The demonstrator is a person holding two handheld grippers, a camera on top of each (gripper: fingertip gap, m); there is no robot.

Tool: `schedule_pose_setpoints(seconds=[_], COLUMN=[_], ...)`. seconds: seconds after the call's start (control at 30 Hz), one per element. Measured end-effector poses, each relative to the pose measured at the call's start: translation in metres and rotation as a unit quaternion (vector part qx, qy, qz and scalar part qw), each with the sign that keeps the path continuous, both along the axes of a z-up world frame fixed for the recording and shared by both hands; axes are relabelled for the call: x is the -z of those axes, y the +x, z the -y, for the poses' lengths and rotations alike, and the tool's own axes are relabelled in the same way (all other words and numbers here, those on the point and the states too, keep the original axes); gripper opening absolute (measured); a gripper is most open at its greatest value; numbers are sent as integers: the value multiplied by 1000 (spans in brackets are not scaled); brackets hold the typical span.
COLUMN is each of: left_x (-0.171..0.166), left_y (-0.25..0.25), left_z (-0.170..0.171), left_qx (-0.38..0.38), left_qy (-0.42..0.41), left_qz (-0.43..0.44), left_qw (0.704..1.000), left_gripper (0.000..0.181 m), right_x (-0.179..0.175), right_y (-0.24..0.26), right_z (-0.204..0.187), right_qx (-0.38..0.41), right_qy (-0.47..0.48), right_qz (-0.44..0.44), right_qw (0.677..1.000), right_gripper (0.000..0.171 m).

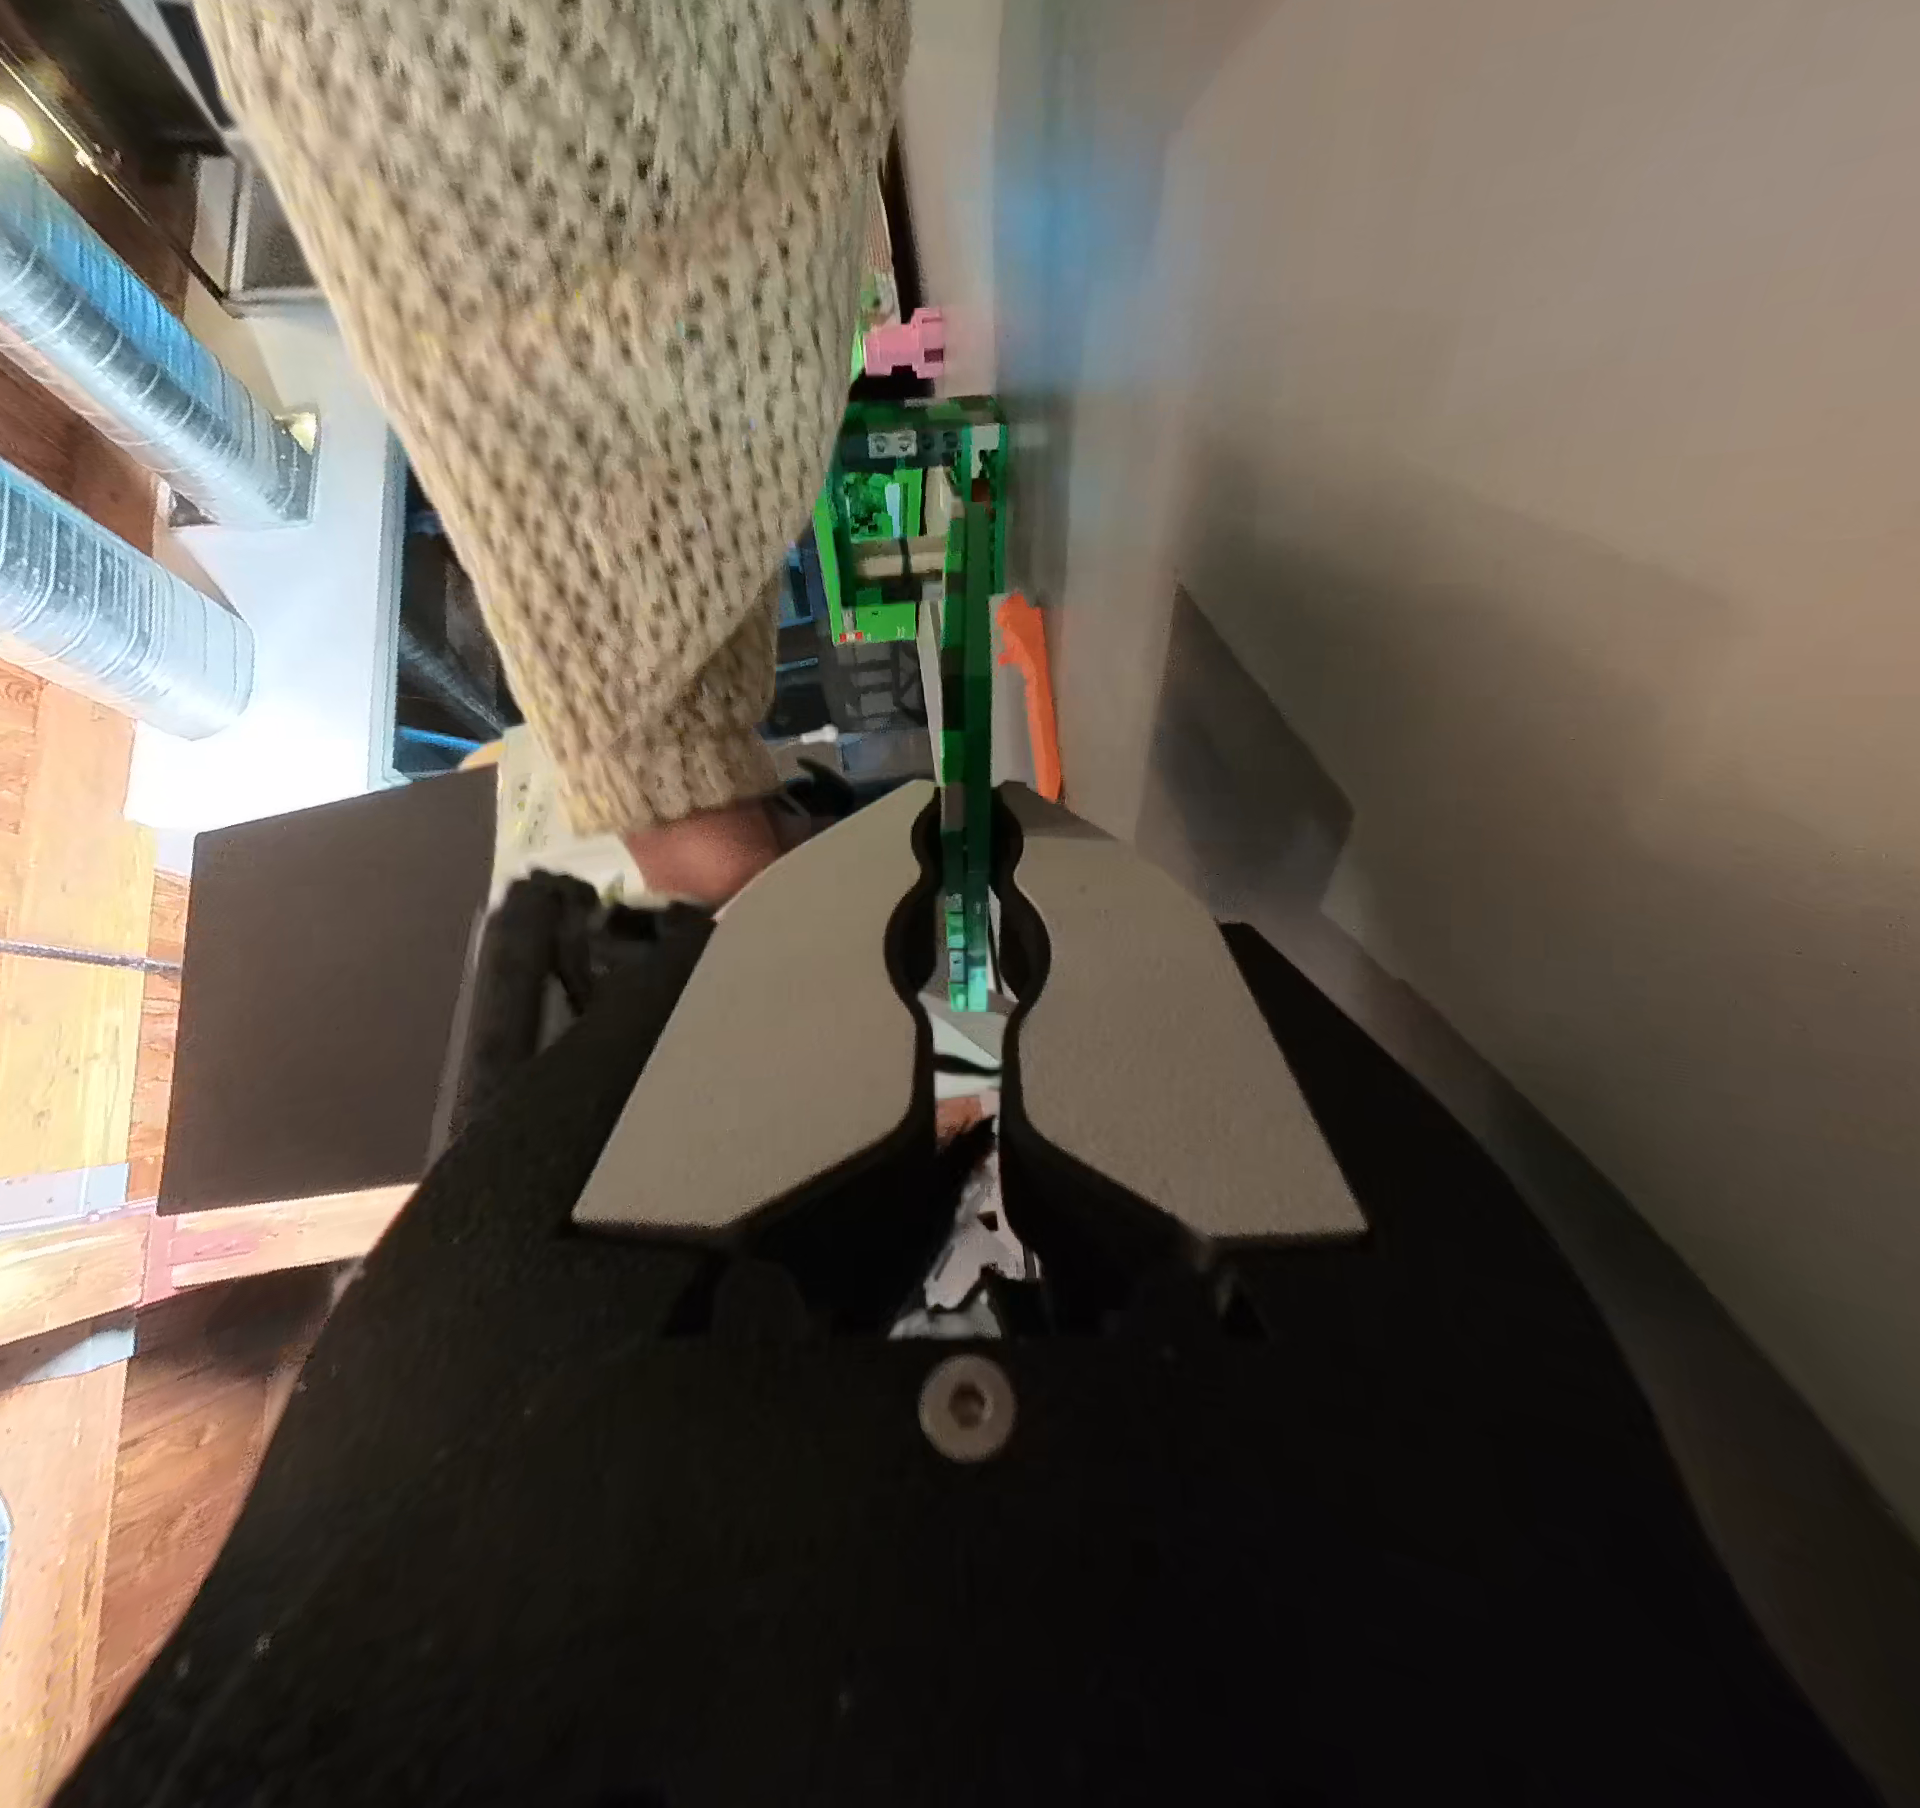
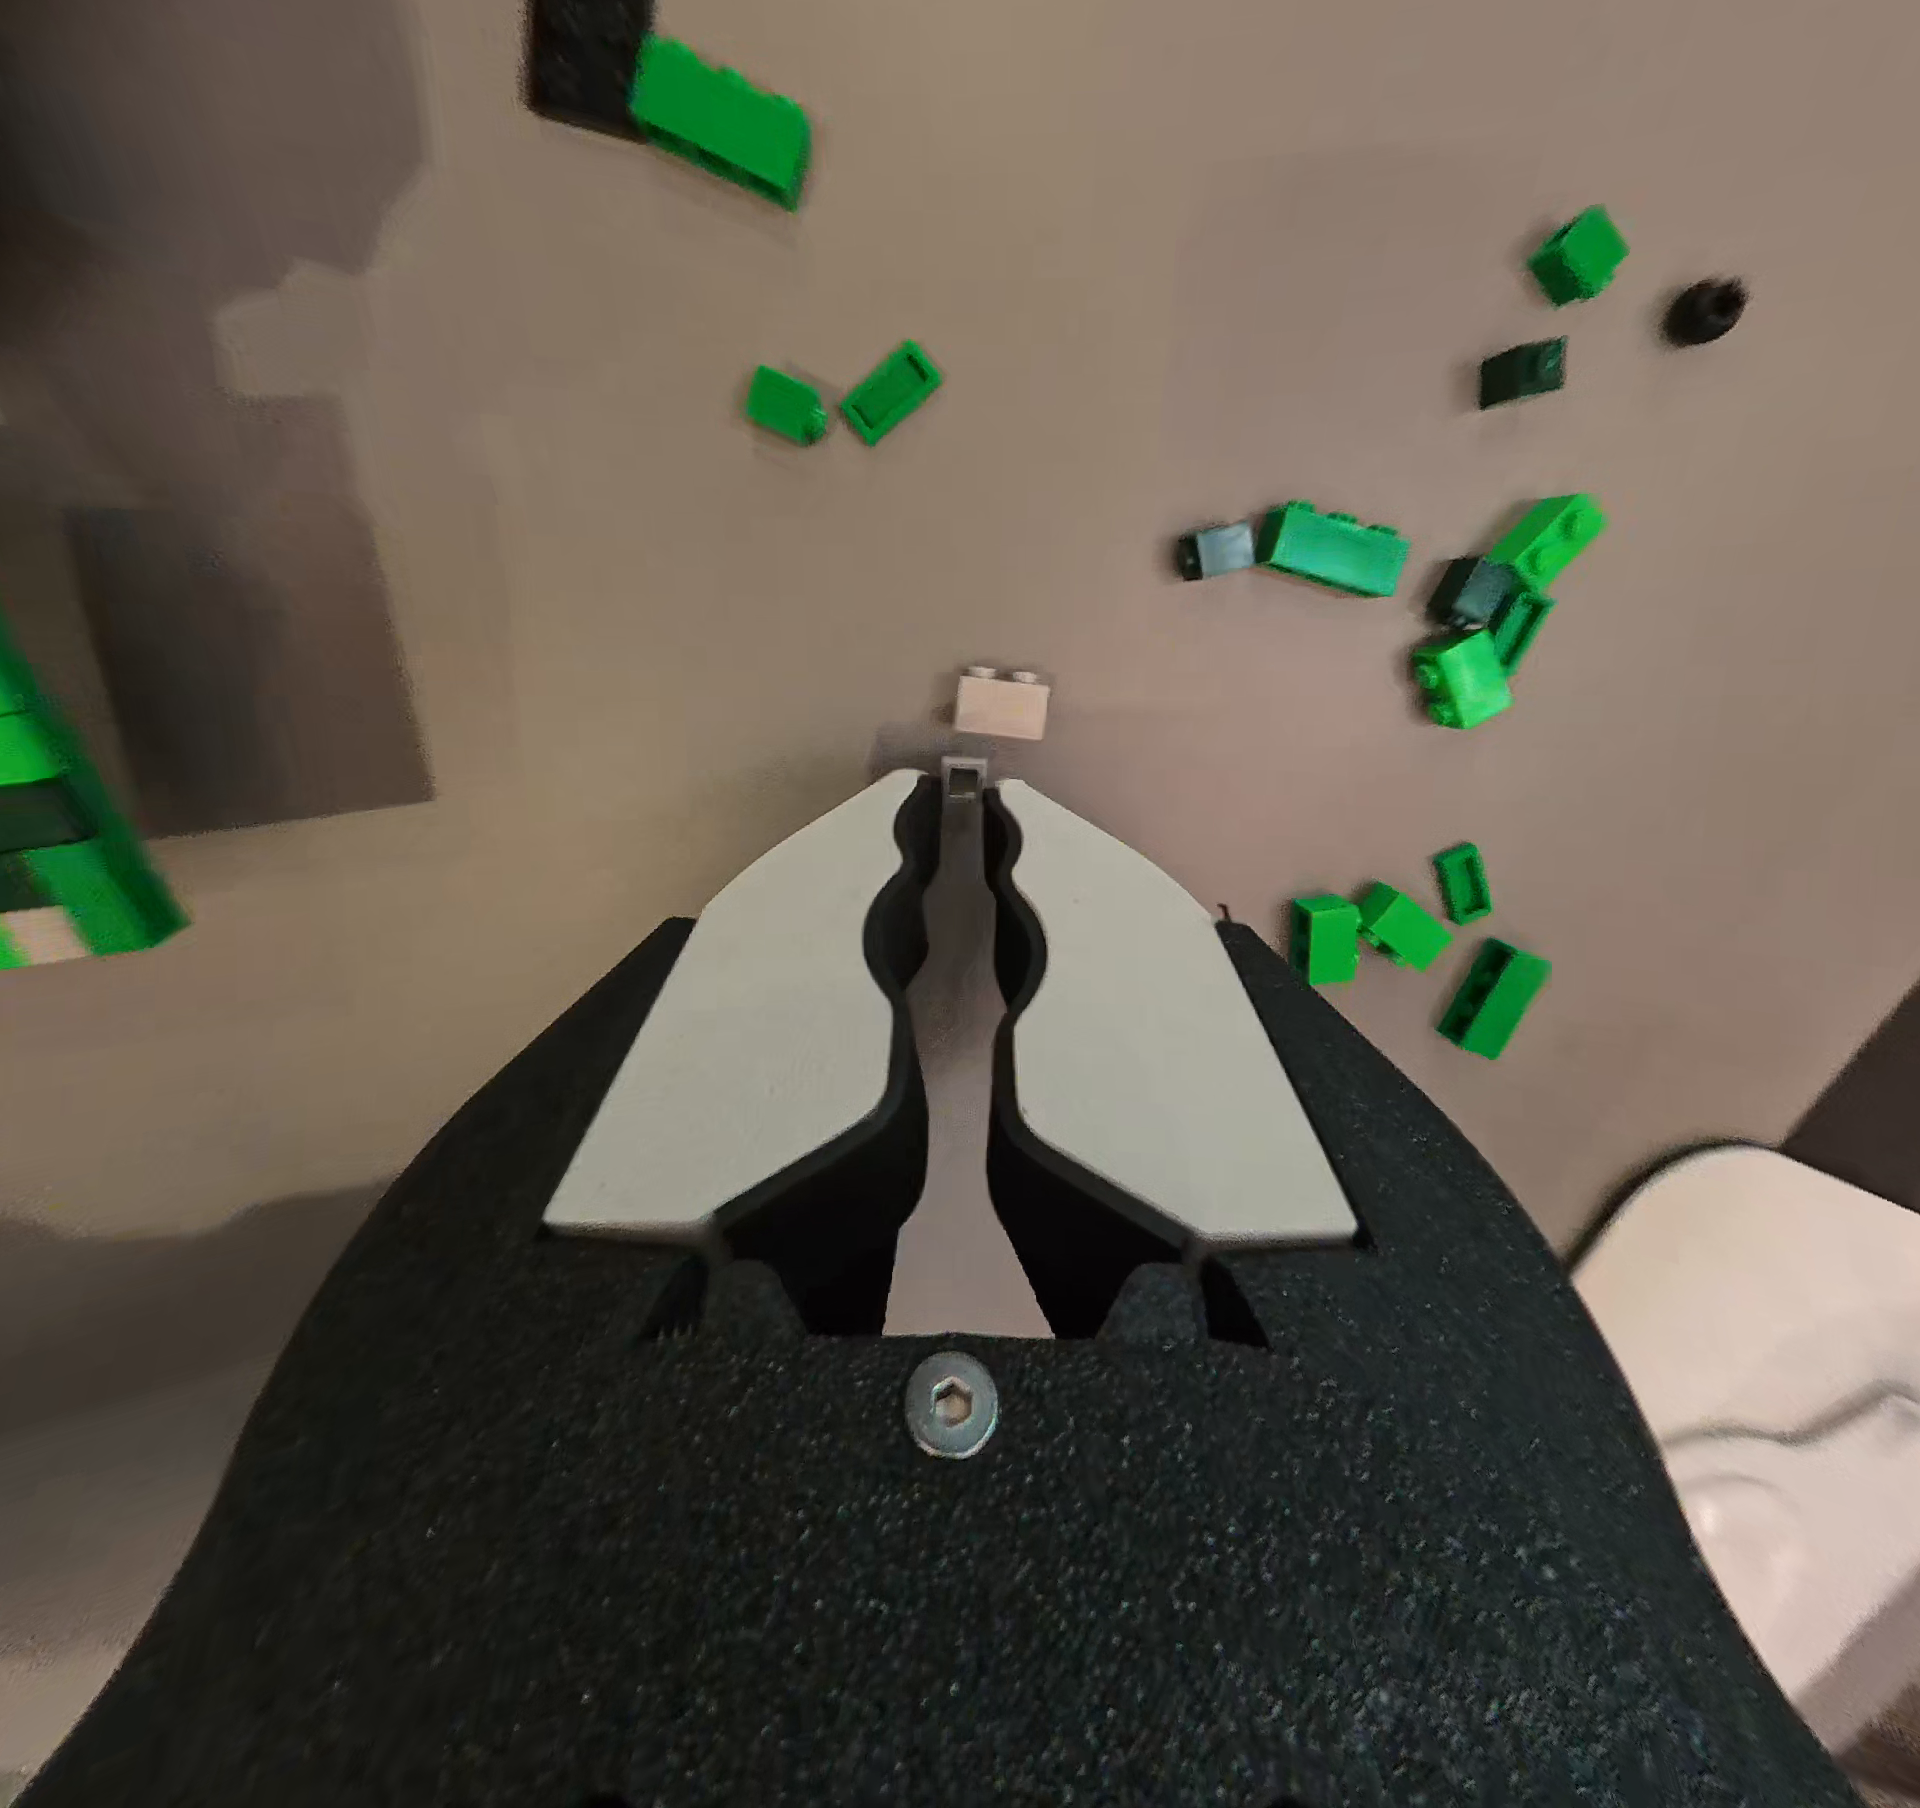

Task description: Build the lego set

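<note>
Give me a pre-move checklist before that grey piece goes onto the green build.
1. Left gripper shut on the green build: ok.
2. Right gripper shut on the small grey piece: ok.
3. Grey piece square in the jaws: cannot tell, only its end shows.
4. Build steady: cannot tell, the left view is blurred.
5. Target studs on the build in sight: not ok, the plate shows edge-on.
6. Tan brick just ahead of the right tips, in the path: not ok.
</note>
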State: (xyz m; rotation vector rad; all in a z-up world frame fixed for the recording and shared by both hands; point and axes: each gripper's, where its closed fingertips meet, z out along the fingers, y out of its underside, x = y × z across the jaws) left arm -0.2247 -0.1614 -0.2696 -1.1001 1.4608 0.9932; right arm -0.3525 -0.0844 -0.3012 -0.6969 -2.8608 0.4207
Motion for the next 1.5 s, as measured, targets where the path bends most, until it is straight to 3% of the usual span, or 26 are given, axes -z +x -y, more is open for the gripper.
schedule_pose_setpoints(seconds=[0.13,0.2,0.3,0.37,0.5,0.67,0.87,1.13,1.27,1.33,1.4,1.47,1.5], left_x=[-9,-13,-20,-25,-29,-27,-28,-27,-27,-29,-30,-31,-31], left_y=[-18,-24,-27,-24,-16,-8,-9,-11,-11,-13,-14,-12,-11], left_z=[-4,-6,-6,-4,0,3,3,2,1,1,1,1,2], left_qx=[-37,-49,-52,-38,-15,-2,-1,-3,-4,-8,-11,-7,-6], left_qy=[5,0,-3,-2,13,25,28,25,25,28,33,36,37], left_qz=[28,59,97,124,115,77,74,76,76,80,78,72,69], left_qw=[999,997,994,992,993,997,997,997,997,996,996,997,997], left_gripper=[6,6,6,5,5,6,5,5,6,6,5,5,5], right_x=[-45,-71,-101,-107,-109,-90,-78,-75,-73,-76,-84,-91,-90], right_y=[25,42,70,88,110,123,129,134,137,136,132,126,126], right_z=[18,28,46,55,68,78,73,74,70,65,59,54,57], right_qx=[-56,-114,-218,-276,-378,-484,-539,-573,-574,-539,-428,-242,-153], right_qy=[27,85,204,281,389,459,489,490,488,472,409,283,194], right_qz=[-155,-277,-445,-504,-559,-530,-498,-486,-474,-472,-474,-441,-398], right_qw=[986,950,844,769,628,523,471,442,455,513,651,817,883], right_gripper=[7,7,7,7,7,7,7,9,14,13,0,0,0])
